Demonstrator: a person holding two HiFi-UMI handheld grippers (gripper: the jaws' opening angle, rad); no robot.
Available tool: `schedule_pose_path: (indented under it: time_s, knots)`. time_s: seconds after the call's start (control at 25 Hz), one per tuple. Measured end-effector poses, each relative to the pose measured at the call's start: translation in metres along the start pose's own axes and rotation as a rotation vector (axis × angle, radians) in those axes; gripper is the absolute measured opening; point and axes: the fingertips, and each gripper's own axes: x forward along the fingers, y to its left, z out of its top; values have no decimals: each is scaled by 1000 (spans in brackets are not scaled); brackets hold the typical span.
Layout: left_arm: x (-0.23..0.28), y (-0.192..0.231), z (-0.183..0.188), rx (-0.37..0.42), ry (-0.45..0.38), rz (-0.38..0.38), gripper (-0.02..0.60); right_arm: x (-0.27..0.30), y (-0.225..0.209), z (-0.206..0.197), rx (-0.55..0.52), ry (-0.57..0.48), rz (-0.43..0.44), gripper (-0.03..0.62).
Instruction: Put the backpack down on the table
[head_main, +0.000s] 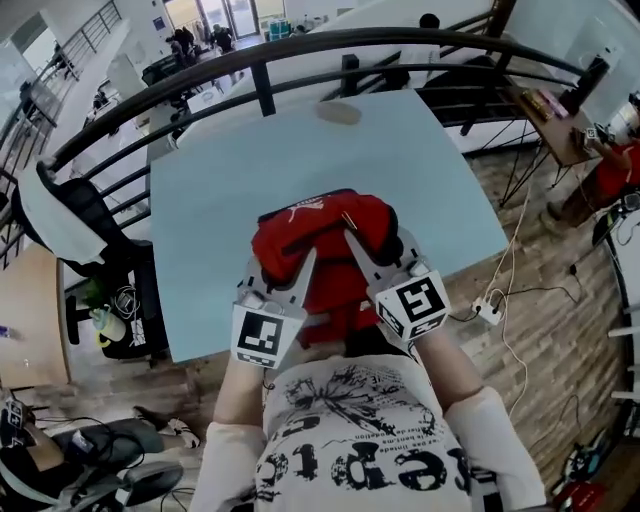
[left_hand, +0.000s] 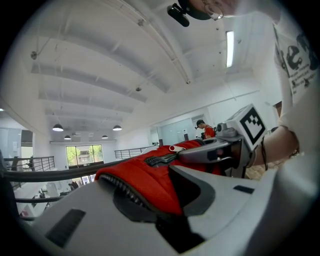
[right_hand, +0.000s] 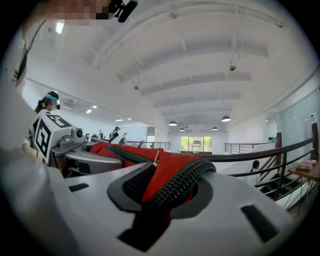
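At the table (head_main: 250, 170) edge, both grippers (head_main: 281, 268) (head_main: 380, 248) clamp backpack (head_main: 322, 222).

No clean readable text.
- Shirt (head_main: 360, 450), just behind both tools: big black lettering, upside down, can't make it out.
- Backpack (head_main: 325, 245), pinched in left tool (head_main: 280, 268) and right tool (head_main: 375, 245): small white logo near the top, illegible.
- Marker cubes (head_main: 262, 337) on the tools: black-and-white square codes, no characters.

Red backpack (head_main: 330, 245), pale-blue table (head_main: 230, 200)
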Motion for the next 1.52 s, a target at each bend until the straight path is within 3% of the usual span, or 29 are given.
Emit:
schedule_pose_path:
  time_s: [0.24, 0.56, 0.88, 1.16, 1.52]
  knots:
    - [43, 41, -11, 19, 25, 81, 72, 57, -34, -7, 22, -10, 75, 89]
    - [112, 119, -2, 26, 20, 204, 72, 153, -89, 16, -7, -27, 200, 90]
    - [171, 186, -4, 44, -3, 272, 72, 235, -132, 25, -18, -51, 263, 91]
    - [205, 219, -47, -28, 49, 278, 72, 287, -152, -12, -7, -16, 289, 91]
    - [214, 215, -118, -86, 96, 220, 72, 294, -150, -82, 57, 112, 282, 94]
